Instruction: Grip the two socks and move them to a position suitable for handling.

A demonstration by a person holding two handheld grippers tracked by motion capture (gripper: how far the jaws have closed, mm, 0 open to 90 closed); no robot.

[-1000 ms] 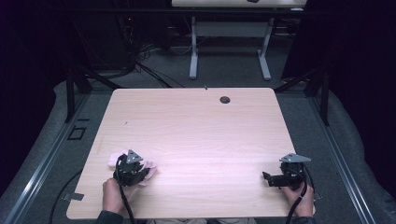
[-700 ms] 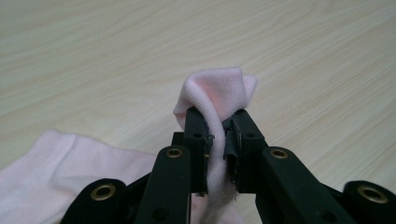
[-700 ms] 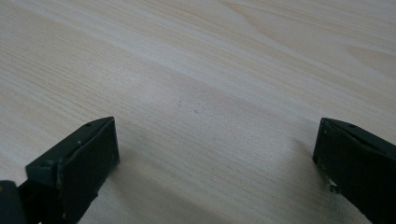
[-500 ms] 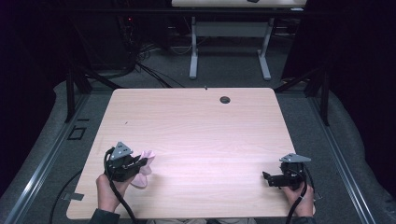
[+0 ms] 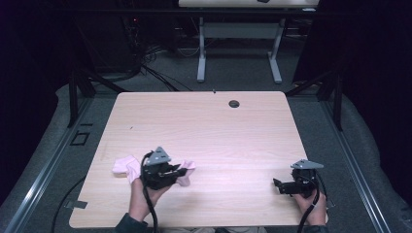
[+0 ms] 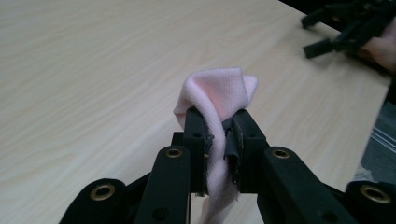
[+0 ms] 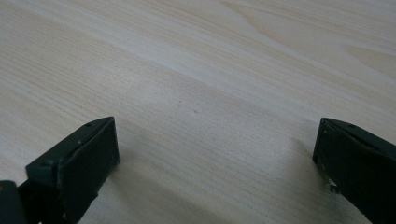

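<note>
A pink cloth [image 5: 127, 165] lies at the near left of the wooden table [image 5: 204, 126], one end still on the tabletop. My left gripper [image 5: 180, 171] is shut on its other end and points to the right. In the left gripper view a fold of the pink cloth [image 6: 217, 100] bulges out between the pinched jaws of my left gripper [image 6: 219, 126]. My right gripper [image 5: 277, 184] rests near the table's front right corner, held by a hand. In the right gripper view my right gripper [image 7: 215, 144] stands open, with bare wood between its jaws.
A round cable hole [image 5: 234, 103] sits near the table's far edge. Beyond the table stand a white desk frame [image 5: 238, 48] and loose cables on the dark floor. The other hand and its gripper [image 6: 350, 28] show at the top right of the left gripper view.
My left gripper has moved right and lifted, drawing one end of the pink cloth with it. The right gripper has stayed where it was.
</note>
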